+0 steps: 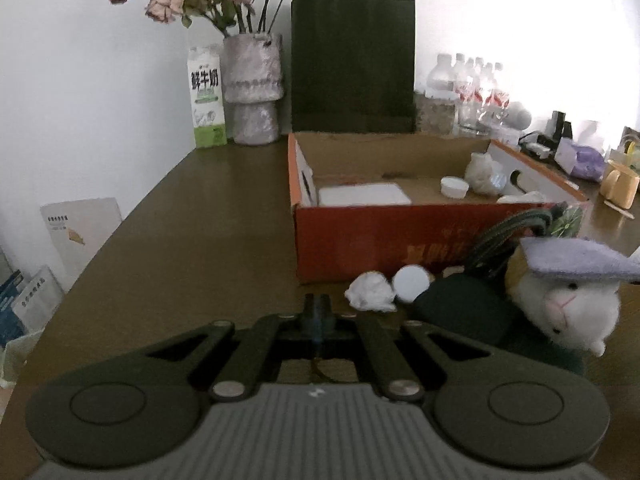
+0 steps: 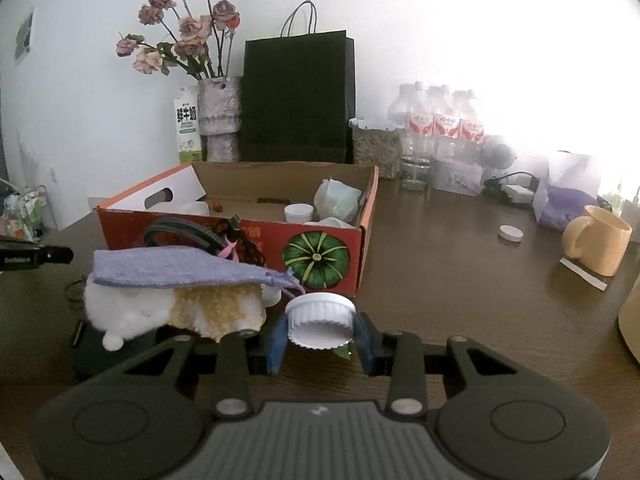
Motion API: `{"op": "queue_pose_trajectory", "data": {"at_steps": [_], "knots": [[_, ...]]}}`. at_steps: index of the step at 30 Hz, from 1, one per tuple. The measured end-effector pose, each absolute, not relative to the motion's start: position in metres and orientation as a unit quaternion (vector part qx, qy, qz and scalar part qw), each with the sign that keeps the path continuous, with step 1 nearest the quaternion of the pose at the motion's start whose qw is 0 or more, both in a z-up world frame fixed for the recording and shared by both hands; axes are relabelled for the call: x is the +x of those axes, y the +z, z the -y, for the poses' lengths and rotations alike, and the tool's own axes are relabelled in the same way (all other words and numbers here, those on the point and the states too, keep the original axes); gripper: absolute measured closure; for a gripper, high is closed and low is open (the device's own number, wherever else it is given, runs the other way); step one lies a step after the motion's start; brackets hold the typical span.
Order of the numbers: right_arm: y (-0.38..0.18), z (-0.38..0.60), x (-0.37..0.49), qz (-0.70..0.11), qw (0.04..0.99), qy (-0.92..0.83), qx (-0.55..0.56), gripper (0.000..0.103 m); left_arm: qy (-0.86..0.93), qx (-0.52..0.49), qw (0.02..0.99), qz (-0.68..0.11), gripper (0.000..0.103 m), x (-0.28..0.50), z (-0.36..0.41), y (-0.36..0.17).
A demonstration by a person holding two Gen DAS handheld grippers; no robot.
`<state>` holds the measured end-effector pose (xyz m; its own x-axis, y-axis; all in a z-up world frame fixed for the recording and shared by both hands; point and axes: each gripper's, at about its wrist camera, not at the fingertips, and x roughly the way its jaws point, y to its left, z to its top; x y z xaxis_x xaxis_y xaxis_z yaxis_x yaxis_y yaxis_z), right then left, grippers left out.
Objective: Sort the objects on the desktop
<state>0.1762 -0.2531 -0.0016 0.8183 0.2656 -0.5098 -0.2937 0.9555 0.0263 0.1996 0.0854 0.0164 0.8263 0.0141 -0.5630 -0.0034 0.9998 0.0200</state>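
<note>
Right wrist view shows the right tongs (image 2: 320,334) closed partway on a white ribbed lid (image 2: 320,320), one blue pad on each side of its rim, the lid tipped so its hollow faces the camera. It sits just in front of the orange cardboard box (image 2: 224,240) with the pumpkin print, near that box's front right corner. A plush toy (image 2: 172,304) in a purple hat lies just to the left of the lid, close enough to be brushed. Inside the box another white lid (image 2: 298,212) and some crumpled paper (image 2: 338,200) are already lying on the floor of it, so the box looks like the place for small loose items.

Left wrist view has the left tongs (image 1: 318,312) fully closed on nothing, hovering over bare table (image 1: 180,240) beside a crumpled tissue (image 1: 370,292).

The step in hand appears to be carrying the lid into the box. To do it well, lift straight up first so the rim clears the plush toy and the box's front wall, keep the squeeze steady since the ribbed rim is held only at two narrow spots and could pivot, then travel forward over the wall and let go low over a free patch of cardboard, so it does not bounce or roll out.
</note>
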Motion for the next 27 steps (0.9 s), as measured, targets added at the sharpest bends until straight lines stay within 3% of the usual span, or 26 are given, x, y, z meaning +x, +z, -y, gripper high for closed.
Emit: {"op": "queue_pose_trajectory", "data": {"at_steps": [3, 5, 7, 8, 16, 22, 27], "knots": [[-0.006, 0.253, 0.175, -0.27, 0.951, 0.147, -0.025, 0.068, 0.01, 0.0, 0.949, -0.314, 0.099, 0.201, -0.089, 0.006], [-0.01, 0.254, 0.175, -0.275, 0.95, 0.146, -0.022, 0.068, 0.01, -0.004, 0.947, -0.321, 0.086, 0.2, -0.09, 0.002], [-0.014, 0.256, 0.175, -0.282, 0.948, 0.145, -0.019, 0.068, 0.006, -0.006, 0.947, -0.322, 0.034, 0.2, -0.089, 0.0], [-0.016, 0.256, 0.175, -0.284, 0.948, 0.145, -0.018, 0.068, 0.004, 0.0, 0.947, -0.321, 0.026, 0.2, -0.087, 0.0], [-0.03, 0.258, 0.179, -0.303, 0.942, 0.145, -0.009, 0.068, -0.005, 0.006, 0.945, -0.328, 0.015, 0.212, -0.078, -0.004], [-0.033, 0.259, 0.181, -0.311, 0.939, 0.144, -0.008, 0.068, -0.005, -0.012, 0.94, -0.34, 0.013, 0.215, -0.078, -0.011], [-0.03, 0.259, 0.185, -0.306, 0.941, 0.144, -0.005, 0.057, -0.004, -0.002, 0.942, -0.335, 0.011, 0.216, -0.073, -0.009]]}}
